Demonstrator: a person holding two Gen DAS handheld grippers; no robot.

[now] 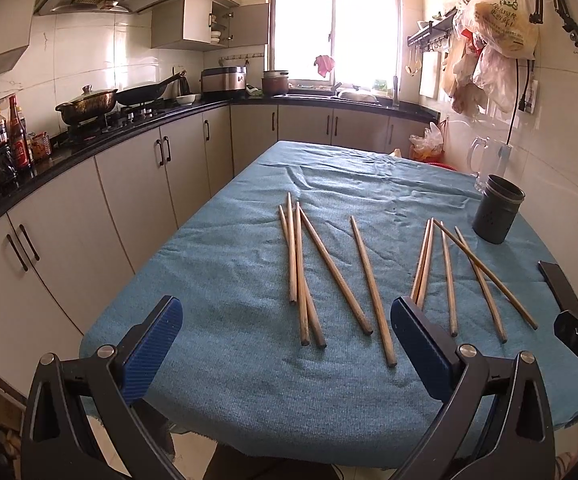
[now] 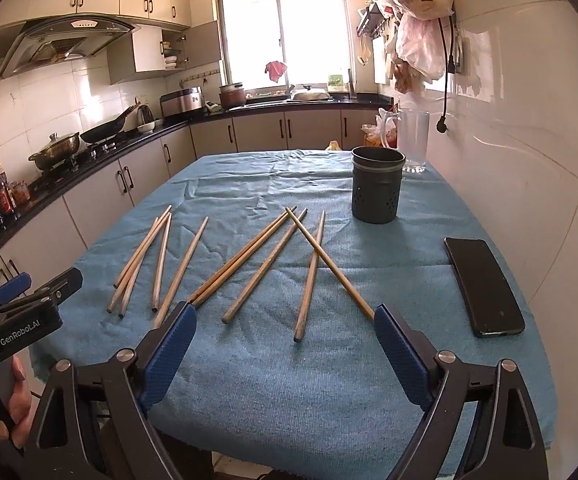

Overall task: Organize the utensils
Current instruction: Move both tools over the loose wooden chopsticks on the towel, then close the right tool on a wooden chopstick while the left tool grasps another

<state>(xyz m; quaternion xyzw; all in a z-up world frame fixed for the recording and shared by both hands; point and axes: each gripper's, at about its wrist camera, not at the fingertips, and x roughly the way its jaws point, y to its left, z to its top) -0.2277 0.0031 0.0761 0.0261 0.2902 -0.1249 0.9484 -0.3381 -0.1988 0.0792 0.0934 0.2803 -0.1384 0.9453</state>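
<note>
A: Any writing you can read?

B: Only one clear label: "GenRobot.AI" in white on the black body of the left claw, at the left edge of the right wrist view. The yellowish plastic bag hanging at the upper right of the left wrist view carries green print, too blurred to read.

A: Start with the biggest thing.

B: The table, under a wrinkled blue cloth, fills the middle of both views. A kitchen counter curves along the left, with a lidded pot, a wok and sauce bottles.

A: And on the cloth?

B: A dark phone lies flat at middle right. Above it stands the dark cylindrical holder, upright, with a clear glass mug just behind it.

A: The utensils?

B: Wooden chopsticks lie loose across the centre: a cluster towards the left, one between, and a group towards the right where one crosses over another. All lie on the cloth, apart from the holder.

A: The claws?

B: The right claw is spread wide with nothing in it, its blue pads at the lower frame. In its own view the left claw is equally wide and holds nothing.
</note>
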